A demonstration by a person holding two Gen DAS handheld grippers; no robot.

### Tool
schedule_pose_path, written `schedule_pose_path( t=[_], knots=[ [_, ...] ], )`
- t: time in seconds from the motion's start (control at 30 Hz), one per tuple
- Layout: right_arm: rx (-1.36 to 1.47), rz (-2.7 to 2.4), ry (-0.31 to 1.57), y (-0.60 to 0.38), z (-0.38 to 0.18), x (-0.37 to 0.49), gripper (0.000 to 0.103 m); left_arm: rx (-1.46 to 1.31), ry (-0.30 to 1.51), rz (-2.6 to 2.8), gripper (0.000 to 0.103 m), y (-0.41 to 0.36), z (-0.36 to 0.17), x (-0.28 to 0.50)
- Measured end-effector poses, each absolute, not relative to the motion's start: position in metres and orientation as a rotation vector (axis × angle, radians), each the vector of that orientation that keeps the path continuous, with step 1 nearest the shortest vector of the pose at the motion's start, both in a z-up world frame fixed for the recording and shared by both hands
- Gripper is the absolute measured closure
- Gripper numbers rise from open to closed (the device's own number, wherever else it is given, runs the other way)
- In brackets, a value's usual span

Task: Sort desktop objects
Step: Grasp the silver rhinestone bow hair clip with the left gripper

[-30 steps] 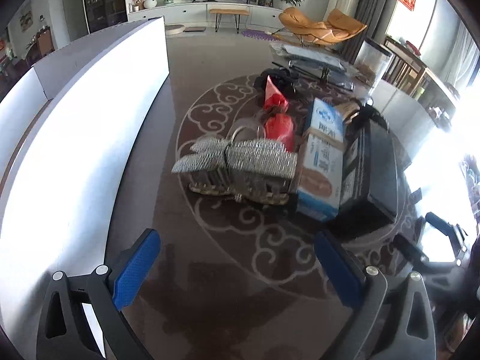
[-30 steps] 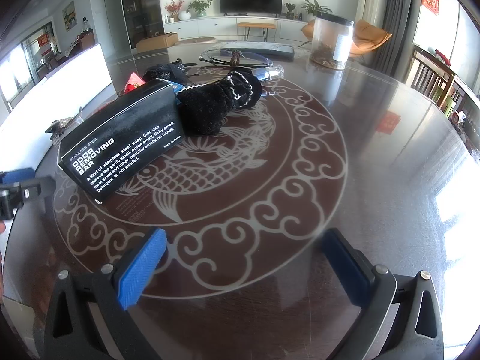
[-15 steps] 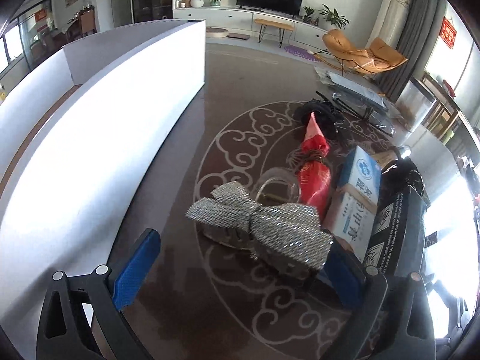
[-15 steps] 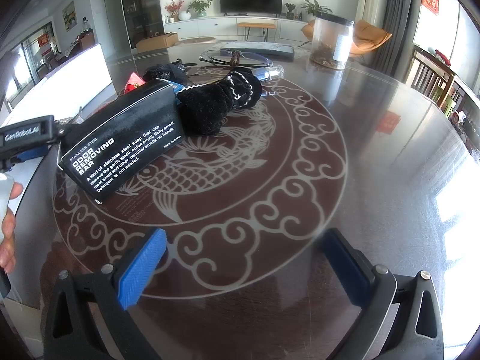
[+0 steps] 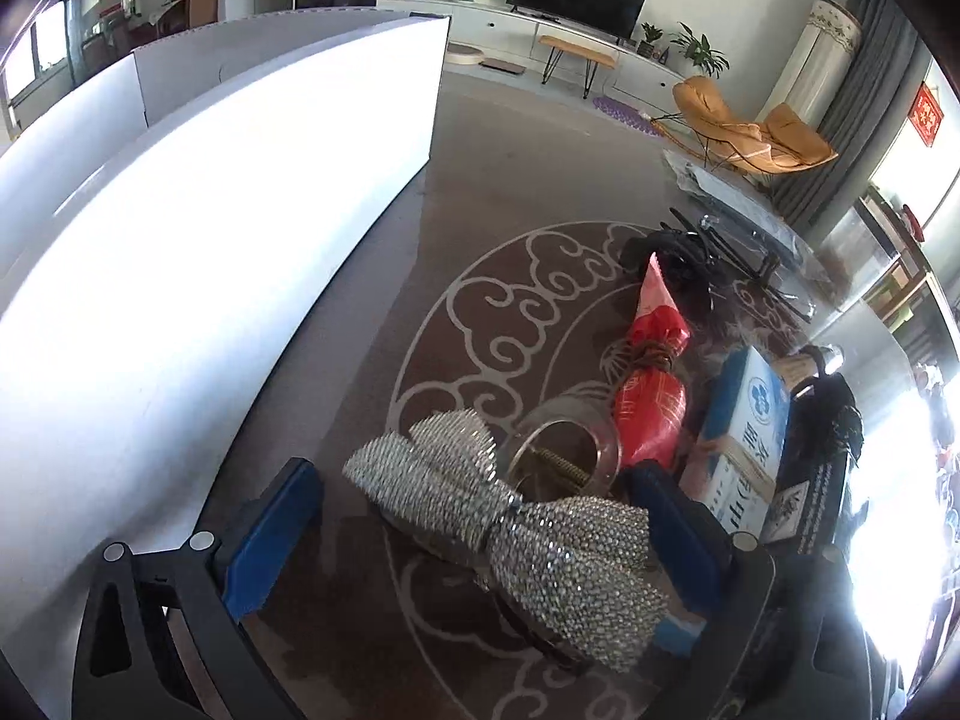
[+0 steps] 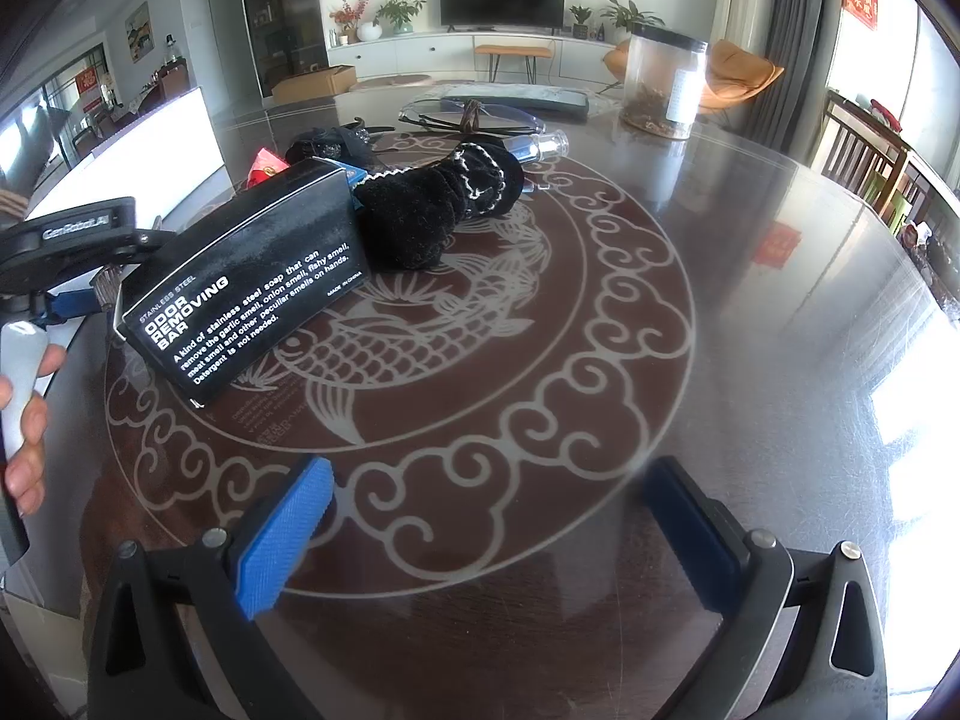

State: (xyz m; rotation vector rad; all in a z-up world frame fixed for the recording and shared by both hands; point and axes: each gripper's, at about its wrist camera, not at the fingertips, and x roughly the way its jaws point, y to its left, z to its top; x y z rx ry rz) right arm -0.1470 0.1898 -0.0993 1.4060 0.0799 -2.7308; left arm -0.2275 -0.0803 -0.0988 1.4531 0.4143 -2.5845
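Observation:
In the left wrist view a silver sequined bow (image 5: 516,531) lies on the dark patterned table between the blue pads of my open left gripper (image 5: 480,534). Behind it stand a clear glass jar (image 5: 564,456), a red wrapped packet (image 5: 651,384) and a blue-and-white carton (image 5: 744,438). The right wrist view shows a black box (image 6: 252,276) lettered "ODOR REMOVING BAR" and a black knitted pouch (image 6: 438,210) at the left. My right gripper (image 6: 480,534) hovers open over the table's fish pattern, nothing between its fingers.
A long white box (image 5: 210,228) runs along the table's left side. Further back lie clear glasses (image 6: 474,114), a small spray bottle (image 6: 540,147) and a tall clear canister (image 6: 663,84). A hand holds the left gripper's handle (image 6: 24,384) at the table's left edge.
My left gripper has moved forward and lower, so the silver bow now sits between its fingers. The right gripper has stayed still.

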Motion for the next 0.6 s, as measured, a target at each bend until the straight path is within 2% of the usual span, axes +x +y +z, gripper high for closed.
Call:
schedule_pose_path(
  t=[0.1,0.23,0.3,0.33,0.37,0.4,0.6],
  knots=[
    [1.406,-2.731,0.08,0.19,-0.099,-0.147,0.0,1.461,0.338,-2.582,0.0,-0.075,-0.102,-0.238],
    [1.406,-2.731,0.08,0.19,-0.099,-0.147,0.0,1.529,0.109,-2.58,0.0,-0.059,-0.107,-0.25],
    [1.406,-2.731,0.08,0.19,-0.099,-0.147,0.0,1.54,0.086,-2.604,0.0,-0.056,-0.108,-0.252],
    [1.406,-2.731,0.08,0.19,-0.099,-0.147,0.0,1.542,0.092,-2.609,0.005,-0.057,-0.107,-0.252],
    [1.406,-2.731,0.08,0.19,-0.099,-0.147,0.0,1.52,0.08,-2.632,0.013,-0.057,-0.106,-0.25],
    [1.406,-2.731,0.08,0.19,-0.099,-0.147,0.0,1.489,0.063,-2.666,0.032,-0.055,-0.102,-0.246],
    [1.406,-2.731,0.08,0.19,-0.099,-0.147,0.0,1.497,0.041,-2.804,0.045,-0.057,-0.097,-0.216]
  ],
)
